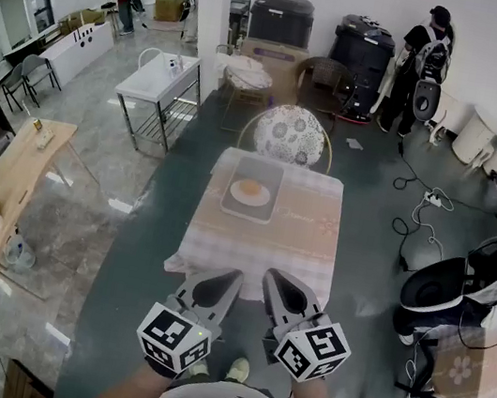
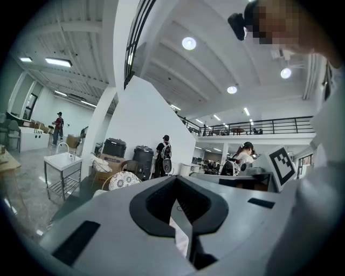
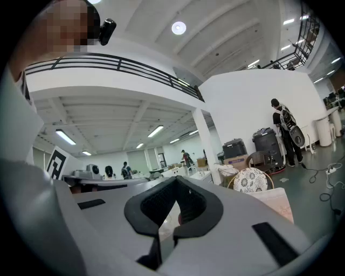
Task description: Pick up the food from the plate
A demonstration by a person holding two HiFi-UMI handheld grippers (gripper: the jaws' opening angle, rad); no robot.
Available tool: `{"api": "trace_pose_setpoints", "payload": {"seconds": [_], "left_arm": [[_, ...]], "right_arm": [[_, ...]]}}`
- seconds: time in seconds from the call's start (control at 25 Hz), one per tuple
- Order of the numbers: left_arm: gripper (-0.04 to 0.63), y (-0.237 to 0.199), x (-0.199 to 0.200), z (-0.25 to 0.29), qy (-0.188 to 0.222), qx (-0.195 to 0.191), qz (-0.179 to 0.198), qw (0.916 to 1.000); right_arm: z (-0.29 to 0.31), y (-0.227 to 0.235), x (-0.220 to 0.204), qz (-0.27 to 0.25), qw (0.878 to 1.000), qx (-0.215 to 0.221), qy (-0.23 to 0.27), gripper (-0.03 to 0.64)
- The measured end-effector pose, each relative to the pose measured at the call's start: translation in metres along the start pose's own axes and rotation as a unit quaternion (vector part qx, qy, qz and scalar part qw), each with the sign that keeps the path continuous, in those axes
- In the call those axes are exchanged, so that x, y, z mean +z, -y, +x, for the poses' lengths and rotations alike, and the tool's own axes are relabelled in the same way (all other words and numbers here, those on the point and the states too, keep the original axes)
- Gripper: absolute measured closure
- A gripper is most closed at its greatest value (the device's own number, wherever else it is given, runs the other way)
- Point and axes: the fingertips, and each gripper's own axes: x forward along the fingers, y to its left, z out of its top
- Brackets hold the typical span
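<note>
A round, pale orange piece of food (image 1: 250,188) lies on a white plate (image 1: 250,197). The plate rests on a grey tray (image 1: 232,204) at the far side of a small table (image 1: 303,241) with a light patterned cloth. Both grippers hover at the table's near edge, well short of the tray. My left gripper (image 1: 229,278) (image 2: 176,181) is shut and holds nothing. My right gripper (image 1: 275,277) (image 3: 177,181) also has its jaws together and is empty. In both gripper views the jaws point up and over the table, and the food is hidden.
A chair with a flowered round back (image 1: 289,134) stands behind the table. There is a white metal table (image 1: 159,82) at the back left, a wooden table (image 1: 12,190) at the left, a black chair (image 1: 447,287) at the right, and cables (image 1: 418,209) on the floor. People stand far off.
</note>
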Motion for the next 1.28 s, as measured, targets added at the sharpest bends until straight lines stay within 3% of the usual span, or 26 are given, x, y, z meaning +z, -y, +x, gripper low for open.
{"api": "trace_pose_setpoints", "payload": {"seconds": [0.48, 1.28], "left_arm": [[0.589, 0.009, -0.002, 0.003, -0.002, 0.003, 0.002, 1.0000], [0.589, 0.017, 0.006, 0.021, 0.009, 0.025, 0.037, 0.9990]], "right_arm": [[-0.009, 0.001, 0.002, 0.019, 1.000, 0.019, 0.004, 0.603], [-0.030, 0.034, 0.014, 0.033, 0.999, 0.028, 0.032, 0.601]]}}
